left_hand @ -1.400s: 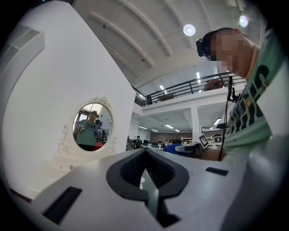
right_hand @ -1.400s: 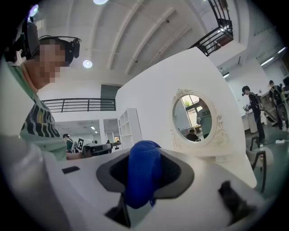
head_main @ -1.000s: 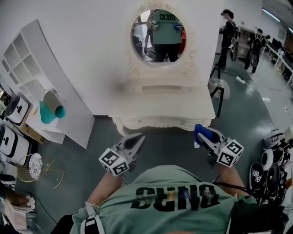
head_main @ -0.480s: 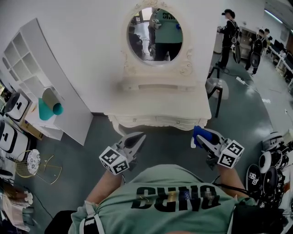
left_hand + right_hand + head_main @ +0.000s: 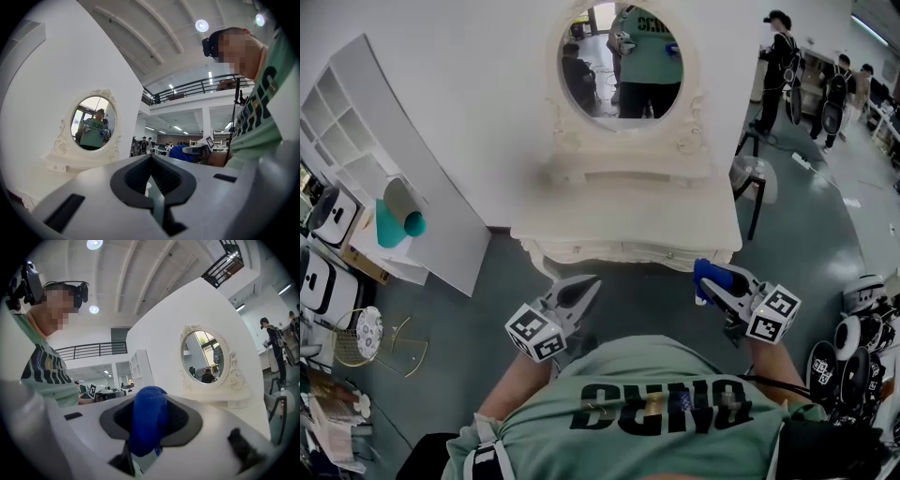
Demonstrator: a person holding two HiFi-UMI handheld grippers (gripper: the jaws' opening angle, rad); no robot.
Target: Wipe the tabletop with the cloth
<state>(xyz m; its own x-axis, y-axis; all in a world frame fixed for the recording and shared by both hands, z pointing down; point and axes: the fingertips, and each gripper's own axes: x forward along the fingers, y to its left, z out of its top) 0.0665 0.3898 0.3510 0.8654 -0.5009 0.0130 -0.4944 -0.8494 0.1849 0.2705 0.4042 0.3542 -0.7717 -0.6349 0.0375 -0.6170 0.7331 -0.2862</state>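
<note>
A white dressing table [image 5: 628, 220] with an oval mirror [image 5: 621, 61] stands against the wall ahead of me; its tabletop shows bare. My right gripper [image 5: 705, 278] is shut on a blue cloth [image 5: 717, 277], held just short of the table's front right corner. In the right gripper view the blue cloth [image 5: 147, 420] bulges between the jaws, with the mirror [image 5: 204, 359] beyond. My left gripper [image 5: 586, 286] hovers below the table's front edge, jaws closed together with nothing in them. The left gripper view shows the mirror [image 5: 93, 123] and the right gripper's blue cloth [image 5: 180, 152].
A white shelf unit [image 5: 384, 169] leans at the left with a teal cone [image 5: 394, 225] beside it. A stool [image 5: 755, 183] stands right of the table. People [image 5: 778, 70] stand at the back right. Round devices [image 5: 853, 347] lie on the floor at right, boxes [image 5: 323, 244] at left.
The view has shifted slightly closer to the dressing table. Both grippers keep the same pose, the right still holding the cloth.
</note>
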